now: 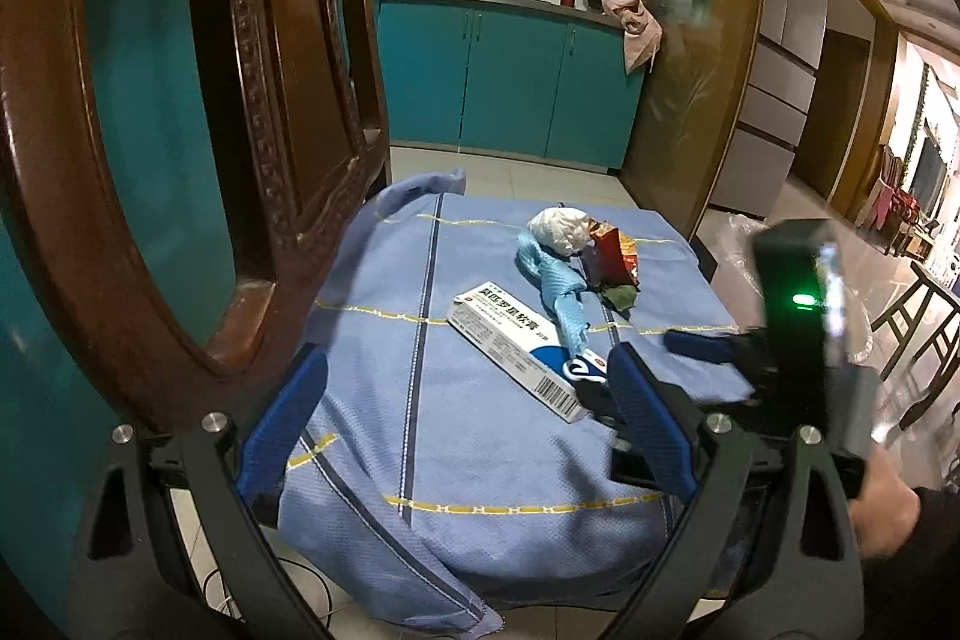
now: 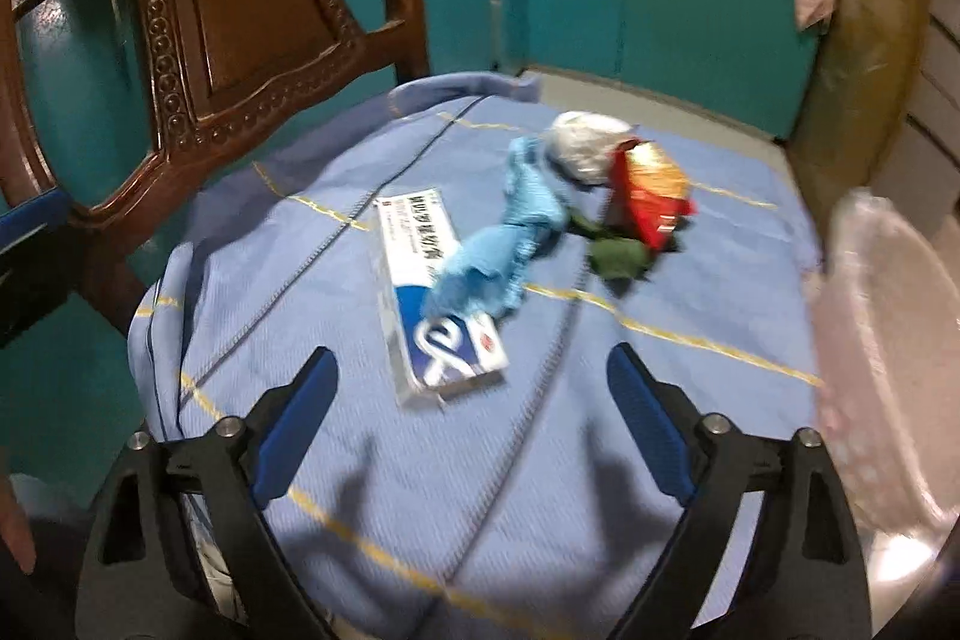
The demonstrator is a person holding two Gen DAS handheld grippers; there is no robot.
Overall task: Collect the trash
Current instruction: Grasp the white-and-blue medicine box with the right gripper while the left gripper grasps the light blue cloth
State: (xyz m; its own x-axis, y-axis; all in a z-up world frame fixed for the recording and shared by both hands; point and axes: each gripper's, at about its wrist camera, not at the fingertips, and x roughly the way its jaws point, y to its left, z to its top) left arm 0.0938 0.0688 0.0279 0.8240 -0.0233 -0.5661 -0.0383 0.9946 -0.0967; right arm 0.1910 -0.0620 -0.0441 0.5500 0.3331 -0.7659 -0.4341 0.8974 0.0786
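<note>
Trash lies in a loose cluster on the blue cloth (image 2: 420, 460) covering a chair seat, at centre frame in both views. The white and blue medicine box (image 2: 435, 292) lies flat at the near end, with a crumpled blue glove (image 2: 504, 244) draped across its far corner. Beyond it sits a white paper wad (image 2: 585, 142), touching a red and orange snack wrapper (image 2: 651, 190); a dark green scrap (image 2: 621, 259) rests just beside the wrapper. The right gripper (image 2: 474, 394) hovers above the cloth, its jaws spread wide and empty, the box end just ahead of them. The left gripper (image 1: 468, 388) likewise shows jaws released, gripping nothing. The carved wooden chair back (image 2: 240, 10) fills the upper left. A clear plastic bag (image 2: 882, 340) occupies the right edge of the right wrist view. Teal kitchen cabinets (image 1: 510, 82) stand behind.
</note>
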